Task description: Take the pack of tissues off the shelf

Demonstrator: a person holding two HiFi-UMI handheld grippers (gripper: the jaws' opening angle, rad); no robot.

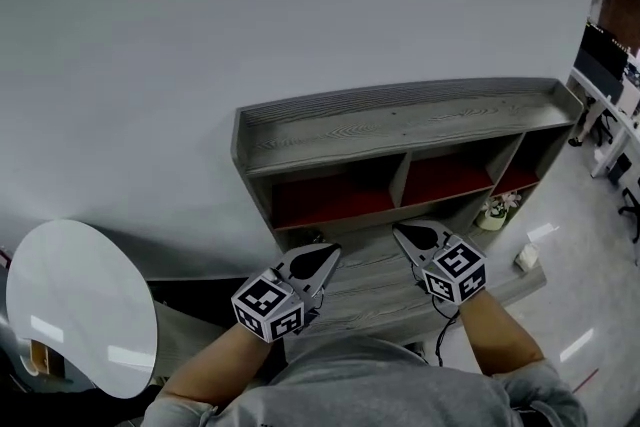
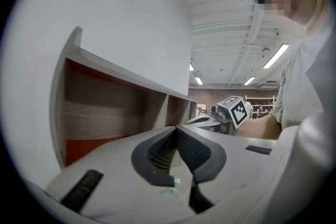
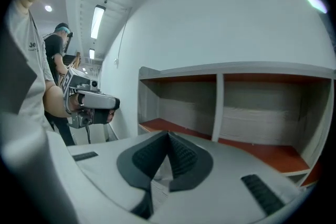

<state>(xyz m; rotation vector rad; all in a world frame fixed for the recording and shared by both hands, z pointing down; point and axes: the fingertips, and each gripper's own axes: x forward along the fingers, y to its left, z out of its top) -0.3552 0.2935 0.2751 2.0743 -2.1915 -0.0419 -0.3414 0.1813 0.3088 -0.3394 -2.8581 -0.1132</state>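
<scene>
Both grippers are in front of the grey shelf (image 1: 400,120). Left gripper (image 1: 332,252): jaws pressed together, nothing between them. Right gripper (image 1: 400,232): likewise closed, empty. A small white packet, seemingly the pack of tissues (image 1: 527,257), sits at the right end of the lower ledge, well apart from both.

I see my right gripper (image 3: 168,135), jaws pressed together on nothing, facing the shelf (image 3: 236,70) with red-floored compartments, left gripper (image 3: 113,104) alongside.
</scene>
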